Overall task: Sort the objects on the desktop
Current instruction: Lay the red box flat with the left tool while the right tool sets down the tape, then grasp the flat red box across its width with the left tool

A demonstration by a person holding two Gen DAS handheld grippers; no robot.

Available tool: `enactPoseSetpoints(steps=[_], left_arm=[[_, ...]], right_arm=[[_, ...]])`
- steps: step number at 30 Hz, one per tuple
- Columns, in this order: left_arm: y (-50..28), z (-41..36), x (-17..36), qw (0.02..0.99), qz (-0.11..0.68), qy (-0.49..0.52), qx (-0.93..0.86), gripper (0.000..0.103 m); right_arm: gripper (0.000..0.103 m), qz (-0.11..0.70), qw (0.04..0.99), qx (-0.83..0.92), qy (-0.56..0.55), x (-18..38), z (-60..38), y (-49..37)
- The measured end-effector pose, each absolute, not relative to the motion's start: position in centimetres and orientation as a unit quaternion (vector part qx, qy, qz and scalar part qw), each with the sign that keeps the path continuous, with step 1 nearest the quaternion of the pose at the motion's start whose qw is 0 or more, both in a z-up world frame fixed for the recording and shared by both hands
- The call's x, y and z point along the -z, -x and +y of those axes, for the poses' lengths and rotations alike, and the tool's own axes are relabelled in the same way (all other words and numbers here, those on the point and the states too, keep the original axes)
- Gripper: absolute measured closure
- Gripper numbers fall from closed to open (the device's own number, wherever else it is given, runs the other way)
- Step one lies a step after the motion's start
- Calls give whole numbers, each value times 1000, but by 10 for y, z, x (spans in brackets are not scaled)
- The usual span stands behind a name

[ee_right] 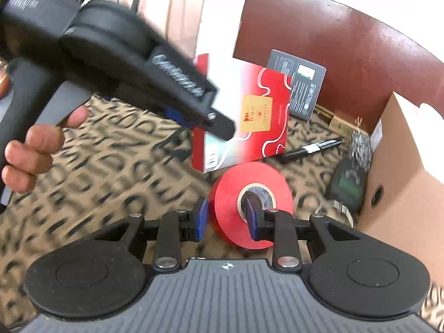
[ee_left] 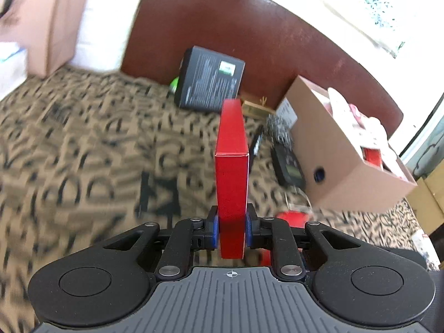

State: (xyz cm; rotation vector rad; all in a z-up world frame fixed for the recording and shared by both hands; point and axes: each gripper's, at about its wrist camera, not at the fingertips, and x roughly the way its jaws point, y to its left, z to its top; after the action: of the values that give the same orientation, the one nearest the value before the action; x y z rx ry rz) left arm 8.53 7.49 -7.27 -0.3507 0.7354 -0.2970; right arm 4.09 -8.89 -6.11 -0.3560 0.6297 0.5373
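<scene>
The left tongs (ee_left: 231,229) are clamped on a red box (ee_left: 232,166) held on edge, left of the cardboard box (ee_left: 341,161). The right tongs (ee_right: 226,217) pinch a red tape roll (ee_right: 251,204) through its core, beside that carton.

My left gripper (ee_left: 231,229) clamps a flat red box (ee_left: 231,166) on edge; my right gripper (ee_right: 226,217) pinches a red tape roll (ee_right: 251,204) through its core

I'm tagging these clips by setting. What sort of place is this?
Probably a home or office desk: a patterned tablecloth, a brown chair back behind it, and a cardboard box with small desk items like a marker pen.
</scene>
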Motion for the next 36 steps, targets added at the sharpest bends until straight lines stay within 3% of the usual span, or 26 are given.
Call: enactPoseSetpoints(steps=[9,10,11,12,14,16,19,26,28,30,36], left_arm=[[2,89,81,904,373,182,101,88],[8,91,81,906,374,175,95,81],[14,92,81,908,375,165,88,64],[19,93,81,911,375,152,76,59],[27,97,79,917,373,133,52,33],[33,104,76,923,363,128,29,26],[38,111,67,930,351,112,17,26],[24,94,61,943,333,24,3,12],[16,91,66,938,345,17,17,11],[7,88,72,935,355,12,23,11],[-14,76,88,924,382,-3,37,10]], right_arm=[[76,320,897,-263,152,52,-119,29],[76,321,899,-264,141,50,-123,33],[76,323,900,-263,130,50,-127,35],[76,327,900,-262,122,51,-130,37],[76,328,903,-253,112,53,-137,43],[72,323,909,-239,109,53,-143,47],[66,306,919,-227,100,50,-149,50],[28,279,929,-219,108,47,-142,48],[26,281,928,-215,114,50,-139,47],[17,289,927,-211,112,54,-139,44],[15,308,923,-201,113,66,-138,28]])
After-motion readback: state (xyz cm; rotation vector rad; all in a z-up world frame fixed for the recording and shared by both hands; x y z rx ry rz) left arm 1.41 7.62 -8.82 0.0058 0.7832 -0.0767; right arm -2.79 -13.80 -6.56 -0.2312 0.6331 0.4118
